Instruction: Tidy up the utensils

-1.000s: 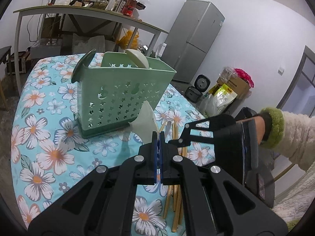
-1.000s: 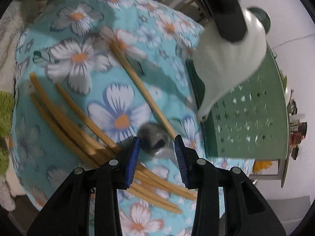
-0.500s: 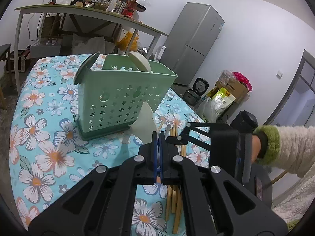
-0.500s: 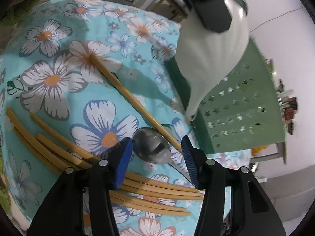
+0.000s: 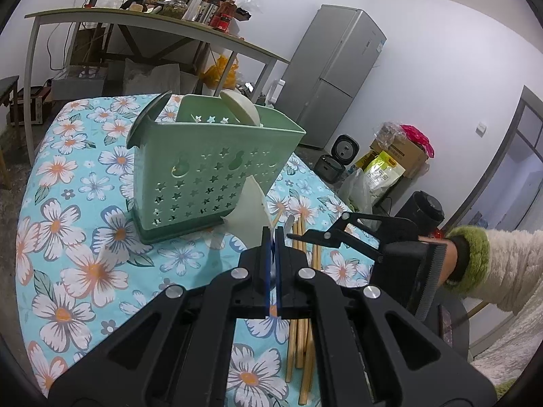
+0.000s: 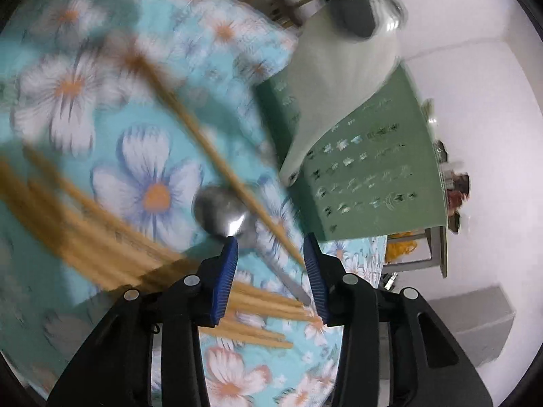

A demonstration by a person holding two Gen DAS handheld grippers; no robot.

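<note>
- The small shiny metal spoon [image 6: 224, 212] lies flat on the counter, bowl away from the right tool and thin handle running back and to the right, passing between that tool's blue pads towards the right-hand one.
- That long axis is what the coming move turns on: it sits slanted across the gap, so I judge the pads would meet the neck just behind the bowl, not the bowl.
- One pale wooden chopstick [image 6: 217, 156] crosses right over the spoon's neck, touching it, and its near end also reaches into the gap; a pinch here may catch both.
- The right tool [image 6: 269, 254] is part spread and closing, pads not yet pressing on the spoon.
- More wooden chopsticks [image 6: 101, 234] lie bundled to its left on the blue flowered tablecloth [image 5: 68, 203].
- The left tool [image 5: 273, 237] is pressed together on a white flat plastic rice scoop [image 5: 249, 210], held above the cloth, farther from the spoon.
- The pale green star-punched plastic utensil basket [image 5: 210, 173] stands upright just beyond, another white scoop already poking out.
</note>
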